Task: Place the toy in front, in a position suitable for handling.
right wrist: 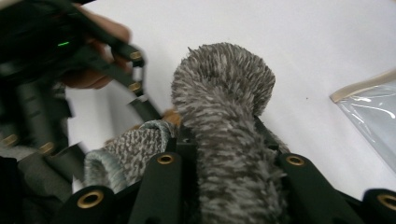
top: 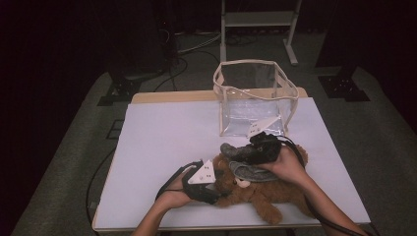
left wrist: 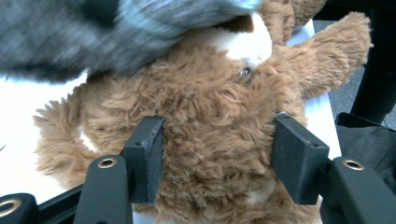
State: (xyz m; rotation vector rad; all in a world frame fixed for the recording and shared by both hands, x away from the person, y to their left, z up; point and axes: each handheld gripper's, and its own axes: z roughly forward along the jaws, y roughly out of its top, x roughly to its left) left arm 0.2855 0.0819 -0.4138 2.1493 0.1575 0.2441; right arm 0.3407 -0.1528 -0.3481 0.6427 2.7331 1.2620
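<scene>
1. Both grippers first, since they're doing the work: left gripper (top: 212, 189) has its jaws squeezed onto the head of the brown teddy bear (top: 260, 191), pads pressed into the fur on both sides in the left gripper view (left wrist: 215, 172). Right gripper (top: 239, 153) is clamped on a fuzzy grey knit hat (top: 248, 169); the right gripper view (right wrist: 229, 186) has the hat's thick end bunched between the jaws and sticking out past them.
2. Biggest thing around is the room: dark, with a grey carpet floor (top: 373, 147), cables on it, and the legs of a pale metal stand (top: 258, 29) at the back.
3. Next is the table (top: 162, 142), covered in plain white, with a strip of wood edge along the far side.
4. Clear plastic bag (top: 255, 98) with cream trim stands open-topped on the far right part of the table, just behind the right gripper.
5. Bear lies near the front edge of the table, right of centre, head toward the left gripper.
6. Hat sits on top of the bear's head end, touching it, its ribbed rim (right wrist: 135, 149) hanging down beside the jaws.
</scene>
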